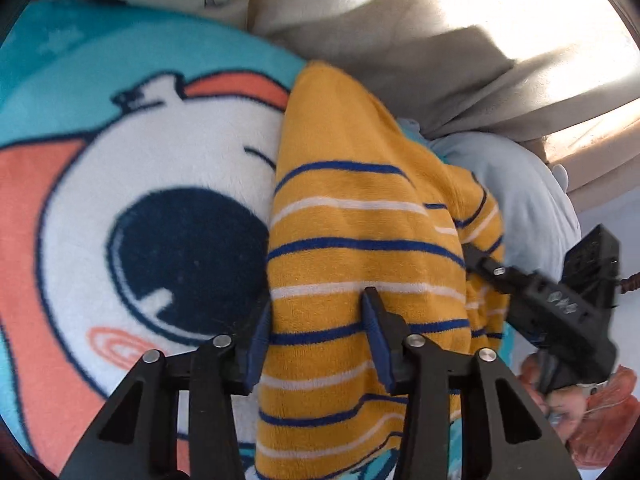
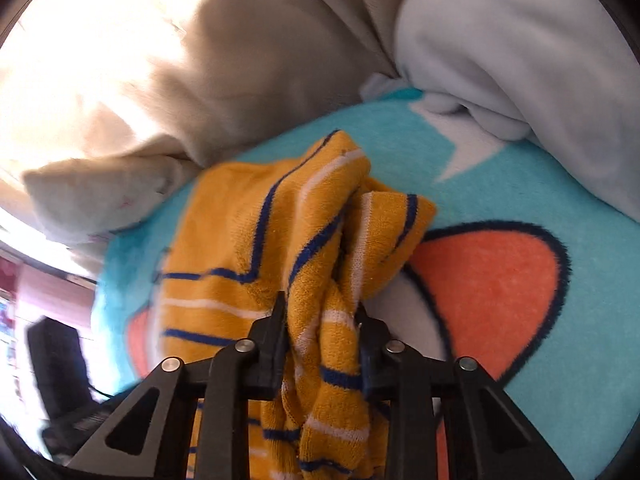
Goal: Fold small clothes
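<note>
A small mustard-yellow garment with blue and white stripes (image 1: 360, 240) lies on a cartoon-print fleece blanket (image 1: 132, 208). My left gripper (image 1: 316, 320) has its jaws part open around a fold of the garment near its left edge. My right gripper (image 2: 320, 320) is shut on a bunched fold of the same garment (image 2: 332, 264), which is gathered between its fingers. The right gripper also shows in the left wrist view (image 1: 480, 258) at the garment's right edge.
A beige blanket (image 1: 400, 40) is heaped behind the garment. A pale blue-grey cloth (image 2: 520, 40) lies at the right. The teal, white and orange blanket (image 2: 500, 280) covers the surface. A dark object (image 2: 56, 360) stands at the far left.
</note>
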The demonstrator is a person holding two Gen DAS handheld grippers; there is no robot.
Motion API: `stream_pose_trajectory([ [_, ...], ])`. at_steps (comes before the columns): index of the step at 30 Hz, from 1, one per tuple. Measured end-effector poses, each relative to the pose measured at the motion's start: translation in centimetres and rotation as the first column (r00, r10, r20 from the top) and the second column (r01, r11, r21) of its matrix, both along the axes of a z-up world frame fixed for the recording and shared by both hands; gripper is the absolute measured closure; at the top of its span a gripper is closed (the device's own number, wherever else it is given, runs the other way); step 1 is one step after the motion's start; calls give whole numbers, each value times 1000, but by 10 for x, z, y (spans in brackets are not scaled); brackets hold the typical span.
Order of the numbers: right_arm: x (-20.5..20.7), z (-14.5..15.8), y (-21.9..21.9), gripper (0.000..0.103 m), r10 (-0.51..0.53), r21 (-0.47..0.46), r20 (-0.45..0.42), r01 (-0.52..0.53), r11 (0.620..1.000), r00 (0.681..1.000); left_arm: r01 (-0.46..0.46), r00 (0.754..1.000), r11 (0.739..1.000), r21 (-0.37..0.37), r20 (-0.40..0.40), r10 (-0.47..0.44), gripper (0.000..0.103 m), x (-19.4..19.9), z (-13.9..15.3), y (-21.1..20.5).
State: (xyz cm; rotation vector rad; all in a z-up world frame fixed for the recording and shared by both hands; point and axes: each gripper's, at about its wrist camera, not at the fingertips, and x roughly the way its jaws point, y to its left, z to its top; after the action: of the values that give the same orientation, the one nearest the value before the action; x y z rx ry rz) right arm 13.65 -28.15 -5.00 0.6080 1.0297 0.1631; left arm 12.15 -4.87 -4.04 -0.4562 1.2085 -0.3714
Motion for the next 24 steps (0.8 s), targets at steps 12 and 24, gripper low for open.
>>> stream_pose_trajectory([
  [12, 1, 56, 31, 79, 20, 178, 171, -51, 983, 985, 0, 988, 995, 100, 152, -15, 61, 14, 60, 13],
  [24, -29, 14, 10, 71, -116, -260, 62, 129, 957, 991, -4, 978, 931, 365, 194, -72, 46, -4, 34, 16],
])
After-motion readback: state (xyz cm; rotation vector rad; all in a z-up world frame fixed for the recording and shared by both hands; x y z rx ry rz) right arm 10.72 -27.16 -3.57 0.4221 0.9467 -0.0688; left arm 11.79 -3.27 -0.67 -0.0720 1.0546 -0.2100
